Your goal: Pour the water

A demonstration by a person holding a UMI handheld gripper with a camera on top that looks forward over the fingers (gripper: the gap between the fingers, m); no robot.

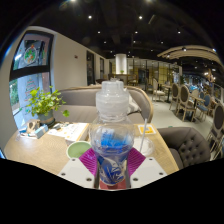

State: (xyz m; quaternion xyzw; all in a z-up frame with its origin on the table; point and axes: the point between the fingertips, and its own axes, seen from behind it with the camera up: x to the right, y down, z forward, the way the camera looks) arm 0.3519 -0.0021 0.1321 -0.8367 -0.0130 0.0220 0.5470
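Gripper view: one clear plastic water bottle [112, 135], capped, blue-labelled, stands upright between the two fingers, both magenta pads [92, 160] pressed against its lower body. The gripper [112, 170] grips it firmly. Water level cannot be determined. One pale green cup [78, 150] sits on the wooden table [45, 152] left of the bottle. One potted plant [42, 105] stands near the table's far left edge. Open tabletop lies right.

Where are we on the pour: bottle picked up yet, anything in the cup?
Done: the water bottle is gripped between the gripper fingers, upright, white cap on. In hand: holding it over the table. Left: uncapping, tilting and pouring; the green cup beside it shows no visible water.
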